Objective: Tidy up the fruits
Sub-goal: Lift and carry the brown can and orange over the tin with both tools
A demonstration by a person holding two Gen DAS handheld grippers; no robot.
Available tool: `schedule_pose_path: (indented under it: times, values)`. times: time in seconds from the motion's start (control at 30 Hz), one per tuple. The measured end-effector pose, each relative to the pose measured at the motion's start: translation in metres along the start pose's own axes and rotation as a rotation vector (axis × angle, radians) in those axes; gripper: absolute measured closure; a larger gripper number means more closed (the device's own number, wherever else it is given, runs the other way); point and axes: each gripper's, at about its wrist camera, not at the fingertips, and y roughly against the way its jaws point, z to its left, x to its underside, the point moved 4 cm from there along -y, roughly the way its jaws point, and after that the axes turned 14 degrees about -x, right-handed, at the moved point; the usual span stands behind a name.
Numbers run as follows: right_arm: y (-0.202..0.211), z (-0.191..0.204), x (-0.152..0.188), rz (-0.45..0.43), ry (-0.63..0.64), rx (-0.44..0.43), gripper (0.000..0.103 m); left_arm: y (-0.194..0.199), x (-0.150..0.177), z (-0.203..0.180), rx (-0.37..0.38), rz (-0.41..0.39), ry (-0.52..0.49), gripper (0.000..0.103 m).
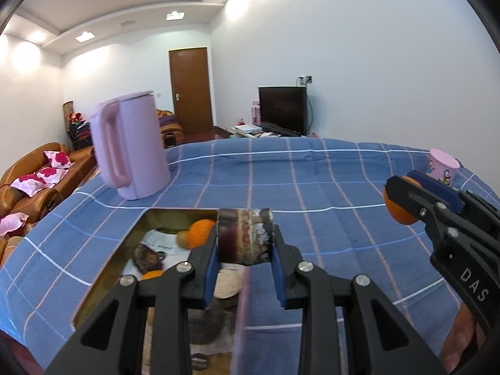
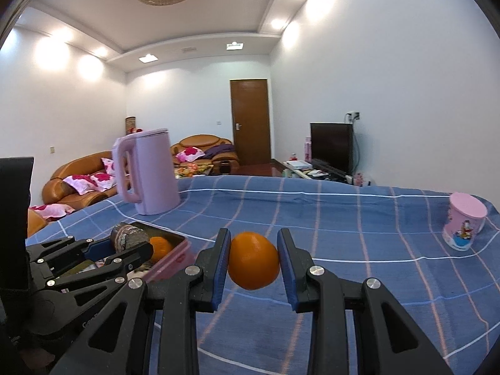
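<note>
An orange [image 2: 253,261] is clamped in the right gripper [image 2: 253,262], a dark roll [image 1: 245,236] in the left gripper [image 1: 245,250]; both are judged bound for the box [image 1: 131,237] on the left.

I see a pink kettle [image 2: 147,172] standing on the blue checked cloth [image 2: 343,218]; right of the kettle, well apart, stands a pink cup [image 2: 465,222].
</note>
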Motion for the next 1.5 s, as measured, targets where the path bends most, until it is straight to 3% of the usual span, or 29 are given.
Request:
schedule_pose_path:
  times: [0.93, 1.5]
  values:
    - [-0.051, 0.097, 0.002, 0.053, 0.076, -0.195, 0.070, -0.021, 0.030, 0.102, -0.128, 0.077, 0.091, 0.072]
    - [-0.060, 0.132, 0.023, 0.107, 0.090, -0.278, 0.070, -0.020, 0.044, 0.119, -0.125, 0.096, 0.111, 0.072]
